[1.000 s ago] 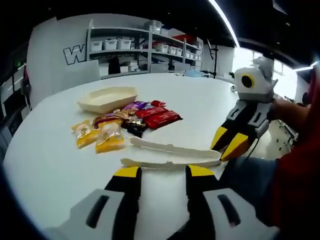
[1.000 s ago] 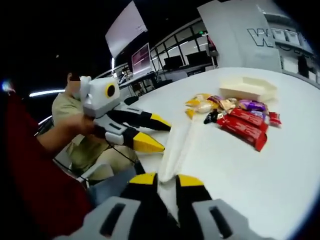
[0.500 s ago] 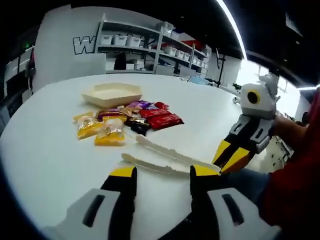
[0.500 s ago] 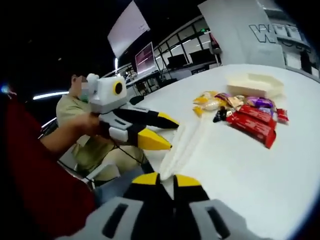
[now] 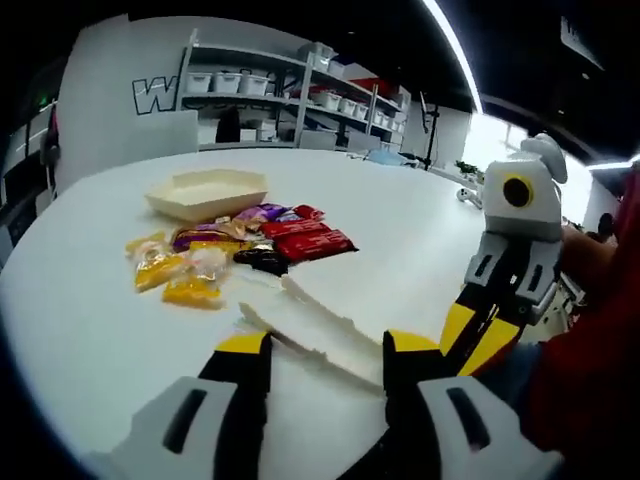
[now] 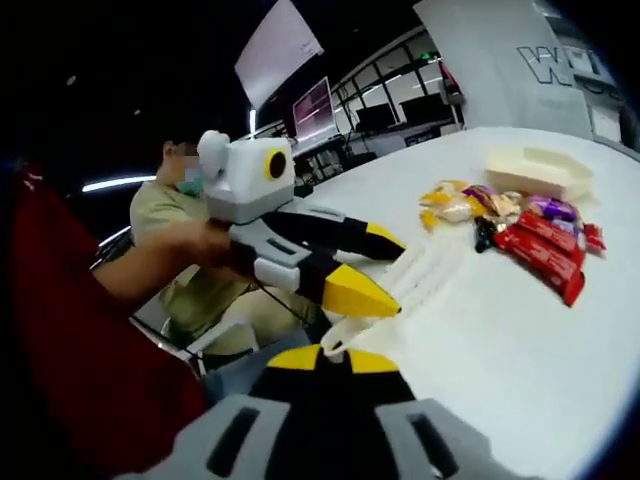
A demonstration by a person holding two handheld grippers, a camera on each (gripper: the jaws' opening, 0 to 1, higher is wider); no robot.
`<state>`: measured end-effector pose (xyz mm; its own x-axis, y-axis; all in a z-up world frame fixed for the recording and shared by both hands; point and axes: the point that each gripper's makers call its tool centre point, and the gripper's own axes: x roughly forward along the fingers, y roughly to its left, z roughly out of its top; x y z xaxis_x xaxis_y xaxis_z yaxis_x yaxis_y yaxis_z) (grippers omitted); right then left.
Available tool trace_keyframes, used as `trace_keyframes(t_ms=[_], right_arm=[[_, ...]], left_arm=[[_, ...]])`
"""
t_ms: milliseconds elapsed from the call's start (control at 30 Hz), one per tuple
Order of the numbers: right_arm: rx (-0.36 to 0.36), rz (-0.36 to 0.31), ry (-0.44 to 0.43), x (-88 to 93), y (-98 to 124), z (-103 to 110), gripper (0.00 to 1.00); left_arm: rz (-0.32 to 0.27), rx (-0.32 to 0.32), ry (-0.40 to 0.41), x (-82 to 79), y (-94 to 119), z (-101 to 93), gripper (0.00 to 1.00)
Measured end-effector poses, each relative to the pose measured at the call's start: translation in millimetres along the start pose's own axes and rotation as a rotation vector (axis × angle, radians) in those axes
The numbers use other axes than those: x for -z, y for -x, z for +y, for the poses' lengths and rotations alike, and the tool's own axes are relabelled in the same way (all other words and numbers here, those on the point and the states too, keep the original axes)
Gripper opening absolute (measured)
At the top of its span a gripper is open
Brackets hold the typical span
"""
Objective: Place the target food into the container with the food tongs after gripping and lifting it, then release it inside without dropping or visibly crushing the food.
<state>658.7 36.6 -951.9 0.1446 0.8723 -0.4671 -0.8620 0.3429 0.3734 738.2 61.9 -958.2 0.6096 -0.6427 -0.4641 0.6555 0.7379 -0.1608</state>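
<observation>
White plastic food tongs (image 5: pixel 320 325) lie on the table, arms spread, tips toward 11 o'clock at the pile of wrapped snacks (image 5: pixel 235 245): yellow packets, red bars, purple and dark wrappers. Beyond, at 11 o'clock, sits the cream shallow rectangular container (image 5: pixel 205 193), upright.

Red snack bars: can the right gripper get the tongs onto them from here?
Probably yes. The right gripper holds the tongs by their rear end, tips toward the red snack bars, bare table between.

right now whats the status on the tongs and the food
Right gripper shut on the tongs at their joined end; left gripper open around their arms. Snack packets untouched beside the container. Nothing in the way.
</observation>
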Motion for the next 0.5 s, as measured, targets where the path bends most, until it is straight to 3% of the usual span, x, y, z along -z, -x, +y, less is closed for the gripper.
trace_keyframes(t_ms=[133,333,500], right_arm=[[0.018,-0.022,-0.006,-6.7,11,-7,0.02],[0.073,-0.058,-0.009,-18.6,30,-24,0.03],[0.098,-0.078,0.003,-24.9,38,-30,0.03]], left_arm=[[-0.015,0.002,0.028,1.7,5,-4.3,0.46],[-0.028,-0.023,0.063,-1.7,1,-16.2,0.67],[-0.01,-0.024,0.027,-2.3,-6,-21.0,0.67]])
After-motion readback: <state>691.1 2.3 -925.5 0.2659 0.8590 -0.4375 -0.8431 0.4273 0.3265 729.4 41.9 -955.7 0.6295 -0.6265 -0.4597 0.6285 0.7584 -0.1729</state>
